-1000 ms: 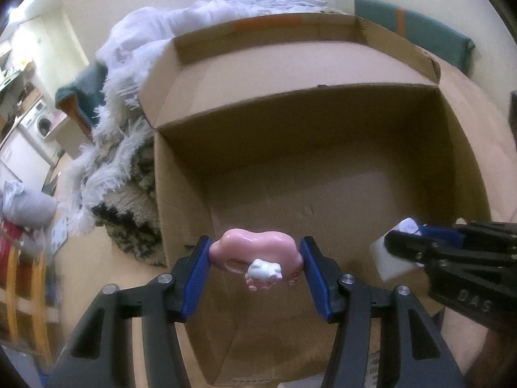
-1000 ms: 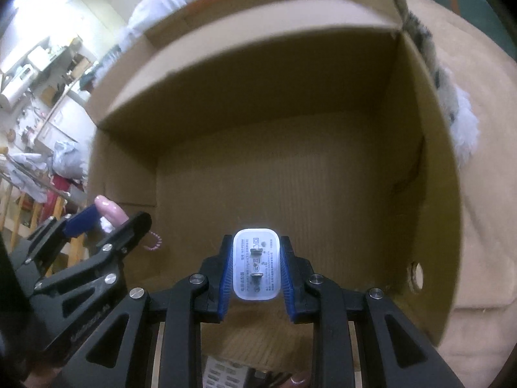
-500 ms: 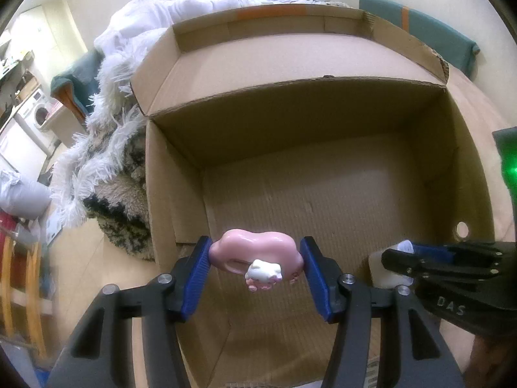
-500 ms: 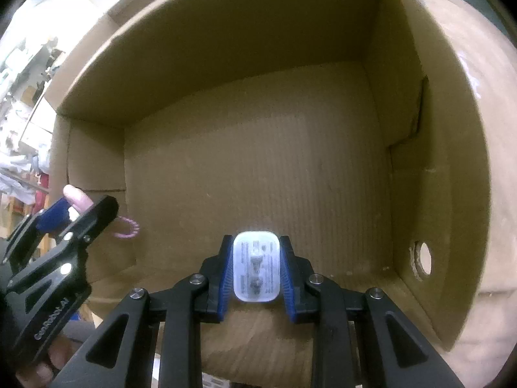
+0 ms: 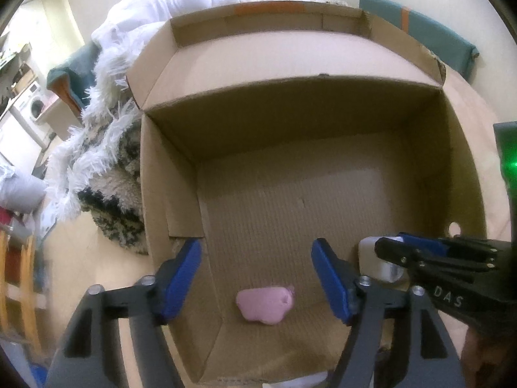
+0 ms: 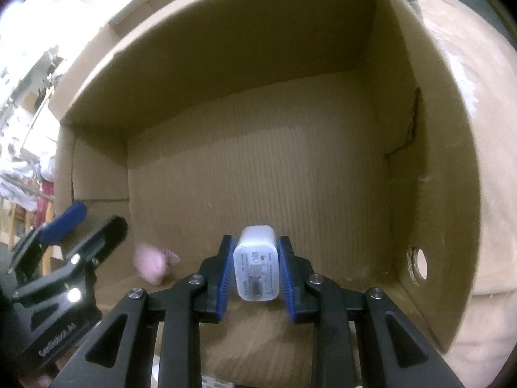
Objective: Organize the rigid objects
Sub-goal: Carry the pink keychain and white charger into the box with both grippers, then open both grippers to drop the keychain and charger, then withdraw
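Observation:
A large open cardboard box fills both views. A small pink toy lies on the box floor near the front wall, also seen in the right wrist view. My left gripper is open and empty above the toy. My right gripper holds a white plug charger between its blue pads, low inside the box; the pads look slightly apart from its sides. The charger also shows in the left wrist view at the right.
A shaggy white and black rug and white bedding lie left of and behind the box. The box's right wall has a round hole. A washing machine stands far left.
My left gripper opened and dropped the pink toy onto the box floor. My right gripper moved lower and deeper into the box with the charger.

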